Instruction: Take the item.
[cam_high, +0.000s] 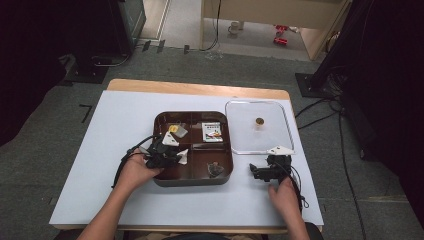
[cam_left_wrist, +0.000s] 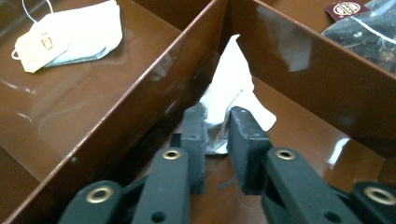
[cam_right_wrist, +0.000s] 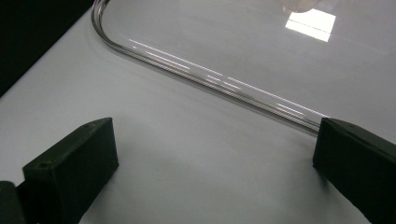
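Left gripper (cam_left_wrist: 217, 135) is clamped on a white tea sachet (cam_left_wrist: 233, 88) in the near-left compartment of the brown four-part tray (cam_high: 192, 181), right against the centre divider. Right gripper (cam_high: 270, 170) rests on the white table mat (cam_high: 90, 150), jaws wide apart with nothing between them, just short of the clear lid (cam_right_wrist: 224, 81). Left gripper view resolves a tagged tea bag (cam_left_wrist: 70, 37) in the neighbouring compartment. High view adds a printed packet (cam_high: 212, 132) far right, a dark packet (cam_high: 215, 169) near right, and the lid's brown knob (cam_high: 259, 120).
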